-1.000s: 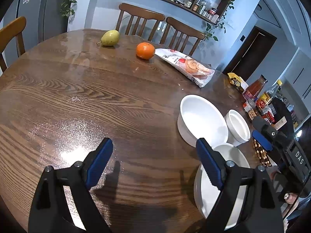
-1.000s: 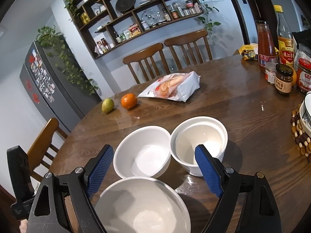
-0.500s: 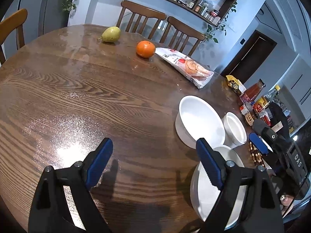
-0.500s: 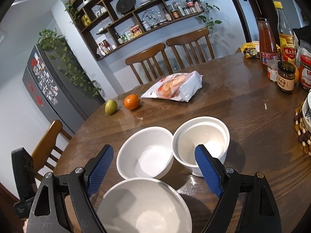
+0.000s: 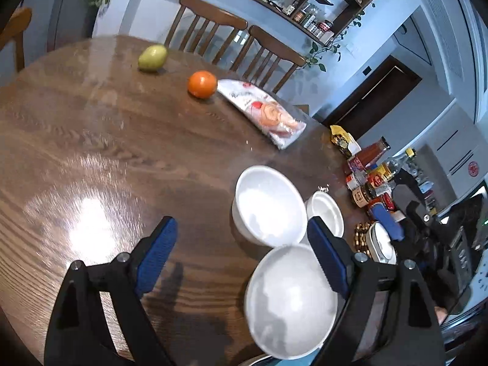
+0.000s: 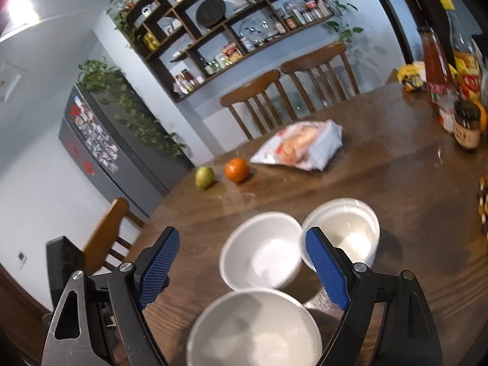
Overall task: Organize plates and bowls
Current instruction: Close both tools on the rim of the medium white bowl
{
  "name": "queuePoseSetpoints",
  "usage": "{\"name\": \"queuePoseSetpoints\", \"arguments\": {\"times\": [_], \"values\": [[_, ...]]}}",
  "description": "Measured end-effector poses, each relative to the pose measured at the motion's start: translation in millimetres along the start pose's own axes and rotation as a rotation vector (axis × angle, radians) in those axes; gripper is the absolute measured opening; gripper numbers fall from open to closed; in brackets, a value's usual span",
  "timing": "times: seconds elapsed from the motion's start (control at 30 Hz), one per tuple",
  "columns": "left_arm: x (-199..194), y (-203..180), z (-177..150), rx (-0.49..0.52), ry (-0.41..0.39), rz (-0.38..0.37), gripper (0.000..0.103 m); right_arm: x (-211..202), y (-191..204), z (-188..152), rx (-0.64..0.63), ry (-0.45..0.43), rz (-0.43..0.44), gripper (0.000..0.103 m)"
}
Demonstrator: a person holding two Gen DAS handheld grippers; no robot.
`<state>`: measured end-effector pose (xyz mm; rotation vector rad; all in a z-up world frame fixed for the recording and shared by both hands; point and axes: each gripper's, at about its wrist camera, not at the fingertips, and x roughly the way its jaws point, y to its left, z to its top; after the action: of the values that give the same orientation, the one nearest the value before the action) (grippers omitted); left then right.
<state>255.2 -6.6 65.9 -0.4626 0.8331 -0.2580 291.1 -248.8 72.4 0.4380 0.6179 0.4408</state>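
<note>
Three white bowls stand close together on the round wooden table (image 5: 106, 140). In the left wrist view the large bowl (image 5: 289, 302) is nearest, the medium bowl (image 5: 268, 206) behind it, the small bowl (image 5: 326, 212) to its right. My left gripper (image 5: 241, 259) is open and empty above the table, its right finger by the large bowl's rim. In the right wrist view my right gripper (image 6: 242, 271) is open and empty above the large bowl (image 6: 254, 329), with the medium bowl (image 6: 262, 250) between its fingers and the small bowl (image 6: 344, 228) to the right.
A pear (image 5: 152, 58), an orange (image 5: 202, 84) and a snack bag (image 5: 265, 113) lie at the far side. Bottles and jars (image 5: 369, 174) crowd the right edge, with a beaded mat (image 5: 361, 238). Wooden chairs (image 5: 213, 36) stand behind the table.
Both grippers have shifted and the views are blurred by motion. In the left view the bowls have moved left towards the fingers. Both stay open.
</note>
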Motion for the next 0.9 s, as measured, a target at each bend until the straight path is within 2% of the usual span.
{"name": "queuePoseSetpoints", "arguments": {"times": [0.1,0.2,0.33,0.43,0.57,0.63,0.7,0.8,0.9], "values": [[-10.8,-23.3,13.8,0.069,-0.061,0.026,0.084,-3.4,19.1,22.9,-0.069,0.005,-0.037,0.086],[-11.0,-33.8,26.0,0.089,-0.087,0.017,0.084,1.9,33.0,46.0,-0.085,0.037,-0.053,0.086],[10.2,-30.7,35.1,0.064,-0.056,0.031,0.084,22.6,33.8,62.3,-0.082,0.07,-0.026,0.086],[36.2,-22.5,29.8,0.086,0.0,0.064,0.084,46.3,25.0,58.9,-0.078,0.121,-0.015,0.083],[61.8,-10.4,24.3,0.058,0.077,0.083,0.08,80.4,17.9,51.3,-0.129,0.212,-0.152,0.07],[69.6,-8.2,22.2,0.05,0.107,0.069,0.079,91.0,9.9,47.6,-0.125,0.243,-0.164,0.061],[75.0,-7.4,18.2,0.044,0.131,0.079,0.078,100.0,0.9,44.7,-0.108,0.281,-0.188,0.046],[77.7,-9.8,14.8,0.061,0.143,0.103,0.073,108.5,-7.4,40.3,-0.114,0.307,-0.237,0.042],[79.2,-11.4,9.6,0.065,0.165,0.104,0.073,114.0,-10.8,37.8,-0.11,0.34,-0.238,0.042]]}}
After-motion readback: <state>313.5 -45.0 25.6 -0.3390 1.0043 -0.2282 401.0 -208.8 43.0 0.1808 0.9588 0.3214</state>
